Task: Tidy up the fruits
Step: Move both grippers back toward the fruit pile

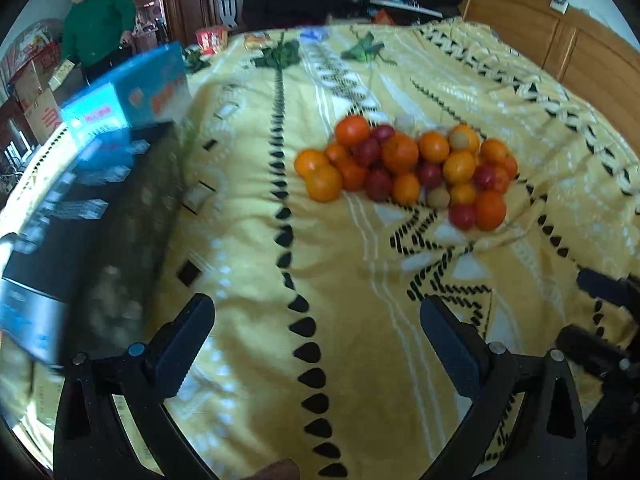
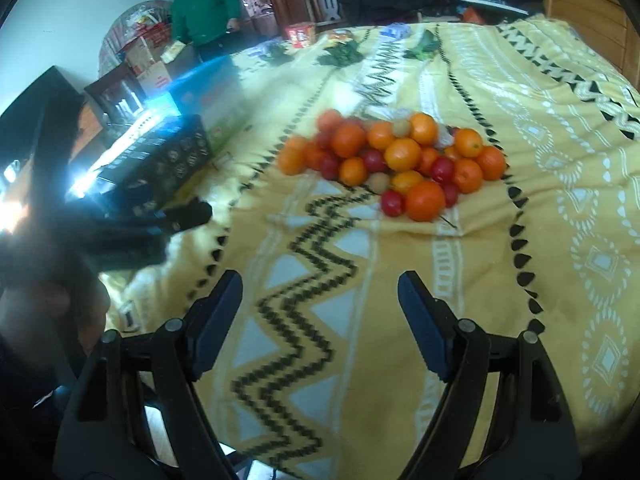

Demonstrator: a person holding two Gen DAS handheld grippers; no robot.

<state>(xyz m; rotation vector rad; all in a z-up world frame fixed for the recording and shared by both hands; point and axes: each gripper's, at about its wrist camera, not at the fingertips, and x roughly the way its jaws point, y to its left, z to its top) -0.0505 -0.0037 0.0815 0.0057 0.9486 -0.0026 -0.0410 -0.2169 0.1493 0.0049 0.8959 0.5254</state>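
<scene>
On yellow patterned blanket (image 1: 248, 240), mid-bed: fruit pile (image 1: 404, 168), oranges, small red fruits, few pale ones, heaped touching. Judged round, firm, light, liable to roll on soft cloth; take each across widest part, outer pieces first. Black crate (image 2: 168, 160) beside pile's left, blue box (image 1: 132, 92) behind. Left gripper (image 1: 316, 320) fingers wide, nothing between. Right gripper (image 2: 320, 292) likewise wide, empty. Both short of pile. Person in green (image 2: 204, 12) stands beyond bed.

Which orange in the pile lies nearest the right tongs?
The big deep-orange one at the pile's front edge, beside a red fruit. Every other orange sits farther back on the blanket; the open right tongs are well short of it.
</scene>
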